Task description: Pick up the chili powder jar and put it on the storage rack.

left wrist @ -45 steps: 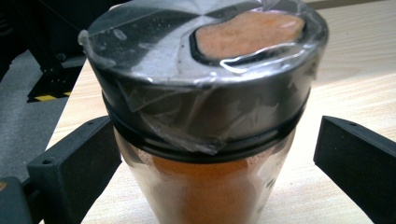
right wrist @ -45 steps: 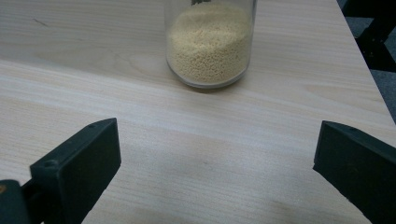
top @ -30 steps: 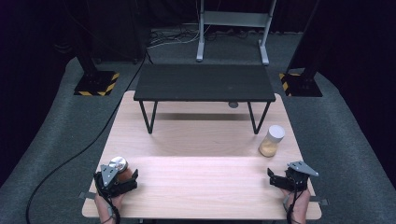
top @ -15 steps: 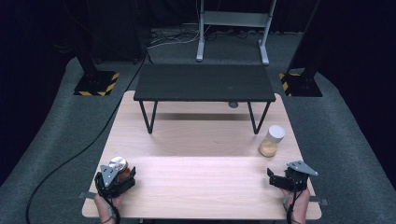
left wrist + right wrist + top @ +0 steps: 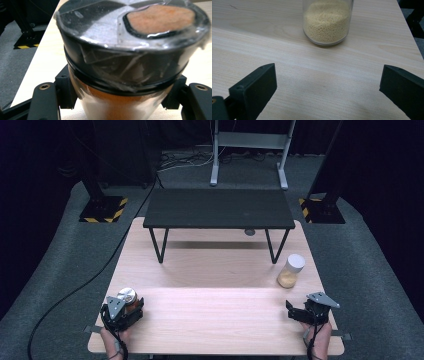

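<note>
A clear jar [image 5: 125, 50] with a black lid and orange-brown contents stands at the wooden table's front left corner [image 5: 127, 297]. My left gripper [image 5: 131, 306] is shut on its body below the lid; the jaws have just been closing, and both black fingers [image 5: 62, 87] press its sides. A second jar [image 5: 291, 270], white-lidded and part filled with yellow grains [image 5: 327, 22], stands near the right edge. My right gripper [image 5: 291, 312] rests at the front right, open, with bare wood between its jaws [image 5: 327, 90] and the grain jar a little ahead.
A low black bench [image 5: 218, 209] on thin legs spans the far half of the wooden table [image 5: 215, 320]. Dark stands with yellow-black striped bases and a cable sit on the grey floor around it. The table's right edge runs close to the grain jar.
The left gripper's jaws have drawn in against the black-lidded jar. Both hands and both jars have kept their places.
</note>
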Available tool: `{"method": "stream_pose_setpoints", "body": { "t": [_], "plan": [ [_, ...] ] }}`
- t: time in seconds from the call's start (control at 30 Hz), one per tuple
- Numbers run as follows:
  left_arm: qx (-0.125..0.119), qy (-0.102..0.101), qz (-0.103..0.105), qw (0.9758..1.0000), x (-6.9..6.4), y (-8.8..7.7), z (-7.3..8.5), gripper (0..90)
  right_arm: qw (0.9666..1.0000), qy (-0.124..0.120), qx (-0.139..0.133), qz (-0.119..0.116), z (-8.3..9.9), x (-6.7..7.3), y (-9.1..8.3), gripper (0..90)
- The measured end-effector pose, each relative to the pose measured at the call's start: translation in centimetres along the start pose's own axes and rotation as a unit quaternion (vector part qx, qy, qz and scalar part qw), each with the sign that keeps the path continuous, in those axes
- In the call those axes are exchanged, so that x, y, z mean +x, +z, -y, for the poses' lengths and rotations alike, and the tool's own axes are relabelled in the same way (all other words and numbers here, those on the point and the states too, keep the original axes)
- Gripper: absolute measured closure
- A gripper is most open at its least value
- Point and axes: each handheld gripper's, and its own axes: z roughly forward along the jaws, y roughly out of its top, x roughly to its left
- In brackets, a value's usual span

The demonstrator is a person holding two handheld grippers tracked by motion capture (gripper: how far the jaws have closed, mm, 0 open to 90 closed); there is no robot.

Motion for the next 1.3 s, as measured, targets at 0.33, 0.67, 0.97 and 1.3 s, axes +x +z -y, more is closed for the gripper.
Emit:
{"method": "stream_pose_setpoints", "body": {
  "t": [0.33, 0.67, 0.97, 1.3],
  "plan": [
    [0.003, 0.009, 0.006, 0.9999, 0.09, -0.1, -0.16, 30.9, 1.0, -0.003, -0.001, 0.0, 0.05, 0.05, -0.02, 0.0],
    [-0.001, 0.008, 0.011, 0.9999, 0.34, -0.33, -0.15, 31.0, 1.0, -0.003, 0.0, -0.001, 0.01, 0.01, -0.02, 0.0],
    [-0.002, 0.002, 0.018, 0.9998, 0.58, -0.59, -0.19, 31.0, 1.0, -0.004, 0.003, -0.003, -0.08, -0.01, 0.03, 0.0],
    [0.003, 0.006, 0.025, 0.9997, 0.51, -0.43, -0.7, 31.0, 1.0, -0.003, 0.002, -0.004, -0.07, -0.07, 0.02, 0.1]
  ]
}}
